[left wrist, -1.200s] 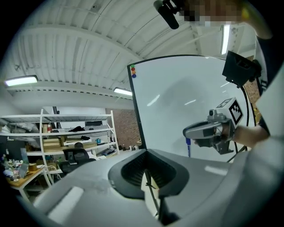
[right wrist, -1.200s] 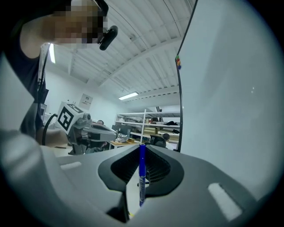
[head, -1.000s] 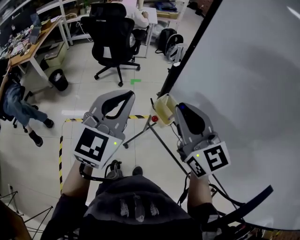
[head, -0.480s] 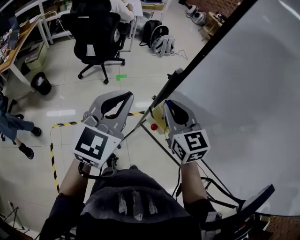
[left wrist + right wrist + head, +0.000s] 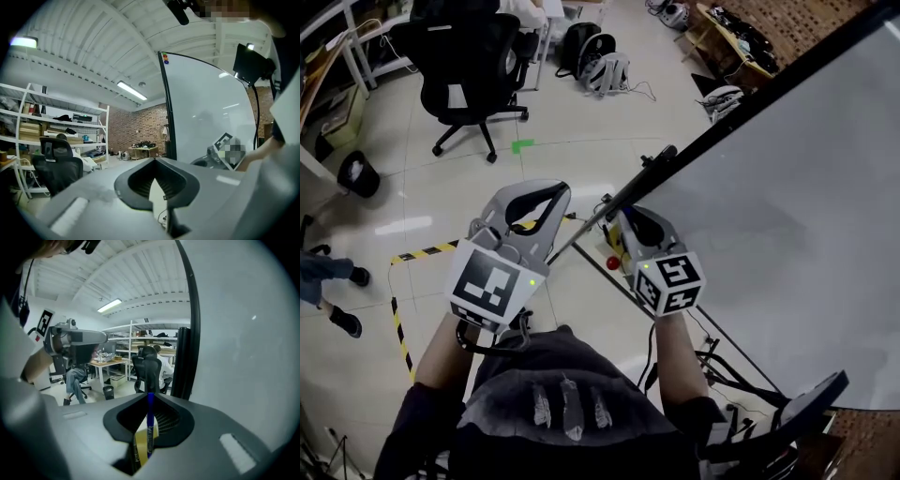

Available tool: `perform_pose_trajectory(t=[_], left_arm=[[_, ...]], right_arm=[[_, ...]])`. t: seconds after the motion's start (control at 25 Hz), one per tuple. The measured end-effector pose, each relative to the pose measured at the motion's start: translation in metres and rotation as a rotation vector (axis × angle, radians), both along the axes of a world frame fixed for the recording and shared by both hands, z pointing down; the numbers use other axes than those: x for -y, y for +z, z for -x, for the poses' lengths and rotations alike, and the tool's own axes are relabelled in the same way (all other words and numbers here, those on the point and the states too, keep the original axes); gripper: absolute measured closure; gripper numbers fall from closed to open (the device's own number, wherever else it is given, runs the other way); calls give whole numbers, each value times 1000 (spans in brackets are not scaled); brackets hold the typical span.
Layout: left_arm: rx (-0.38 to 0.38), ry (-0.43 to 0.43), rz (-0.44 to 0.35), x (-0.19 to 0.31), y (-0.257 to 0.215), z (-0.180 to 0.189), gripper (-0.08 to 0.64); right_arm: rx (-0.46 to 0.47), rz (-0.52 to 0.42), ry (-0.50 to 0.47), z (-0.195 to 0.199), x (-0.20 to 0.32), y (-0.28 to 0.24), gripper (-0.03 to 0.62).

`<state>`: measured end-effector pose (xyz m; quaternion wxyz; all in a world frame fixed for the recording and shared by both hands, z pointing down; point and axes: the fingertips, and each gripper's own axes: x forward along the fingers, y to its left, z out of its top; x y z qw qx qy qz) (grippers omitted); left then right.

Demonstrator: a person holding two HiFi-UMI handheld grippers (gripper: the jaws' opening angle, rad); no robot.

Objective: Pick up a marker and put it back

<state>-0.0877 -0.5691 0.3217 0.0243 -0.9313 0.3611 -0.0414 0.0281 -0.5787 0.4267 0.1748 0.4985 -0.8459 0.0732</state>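
- Tiled floor (image 5: 422, 197) spreads over the left of head view. A whiteboard (image 5: 806, 234) fills the right, w/ its black frame (image 5: 722, 117) cutting diagonally across.
- We can't see the task's thing from head view: the right gripper (image 5: 628, 220) covers it.
- In right gripper view the jaws are narrow & clamped on a blue marker (image 5: 150, 420), which stands upright btwn the pads.
- Behind it a yellow box (image 5: 139, 441) shows thru the jaw gap as a sliver only. We can't tell whether the marker touches it.
- Beside that box sits a dark stick-like thing, too cramped to identify.
- Just left of the right gripper a red knob (image 5: 612, 263) peeks out, partly hidden.
- Our forearms (image 5: 441, 356) & torso (image 5: 562, 403) block the bottom of head view.
- At the lower right corner the board's stand foot (image 5: 787, 412) is cut off.
- At the left edge a person's legs (image 5: 328, 272) are cut off too.
- Over bare floor, apart from the board, hangs the left gripper (image 5: 546, 192). In left gripper view its jaw ends meet w/ nothing btwn them.
- Well away near the top edge stand an office chair (image 5: 473, 66), backpacks (image 5: 595, 61) & a bin (image 5: 356, 175).
- Near our left arm, yellow-black tape (image 5: 398, 319) marks the floor.
- We have open floor btwn the tape & the chair on the left; the right side is hemmed in by the frame, just beside the right gripper.
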Motion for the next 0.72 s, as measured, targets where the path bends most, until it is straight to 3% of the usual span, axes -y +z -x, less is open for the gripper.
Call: perform_pose_trajectory(t=[0.44, 0.72], left_arm=[[-12, 23, 30, 26, 22, 7, 554], [-12, 23, 20, 26, 7, 7, 554]], right_arm=[[-40, 39, 14, 1, 13, 16, 541], [-21, -15, 12, 1, 9, -5, 537]])
